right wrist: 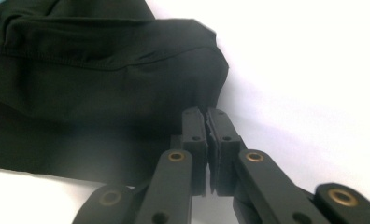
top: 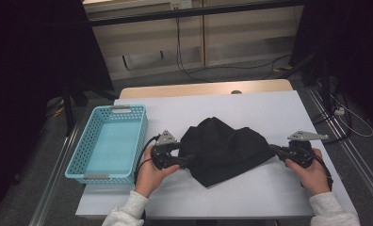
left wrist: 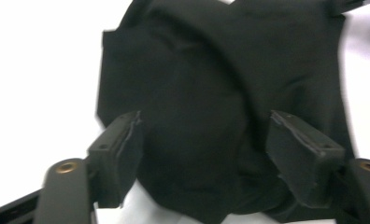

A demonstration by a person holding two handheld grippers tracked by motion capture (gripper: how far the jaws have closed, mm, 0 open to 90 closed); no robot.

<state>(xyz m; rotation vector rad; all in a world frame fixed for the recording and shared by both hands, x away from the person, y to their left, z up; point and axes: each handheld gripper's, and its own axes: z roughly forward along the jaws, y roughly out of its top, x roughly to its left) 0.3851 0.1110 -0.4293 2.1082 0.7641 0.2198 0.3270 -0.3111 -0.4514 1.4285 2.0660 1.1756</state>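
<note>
Basket of light blue perforated plastic (top: 89, 155) at table's left edge, nothing in it. Left gripper (top: 187, 161) beside it, jaws standing apart around bunched left edge of crumpled black fabric garment (top: 224, 148), pads not yet pressing cloth. Garment lies mid-table on white tabletop (top: 269, 108). Right gripper (right wrist: 206, 122) pinched tight on garment's right corner, cloth drawn taut toward it. Step, by my reading: securing both ends. Next: left jaws need to close on cloth before any lift.

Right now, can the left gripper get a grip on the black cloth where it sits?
Probably yes. The left gripper stands open with a fold of the black cloth already bulging between its jaws, and nothing lies in between.
</note>
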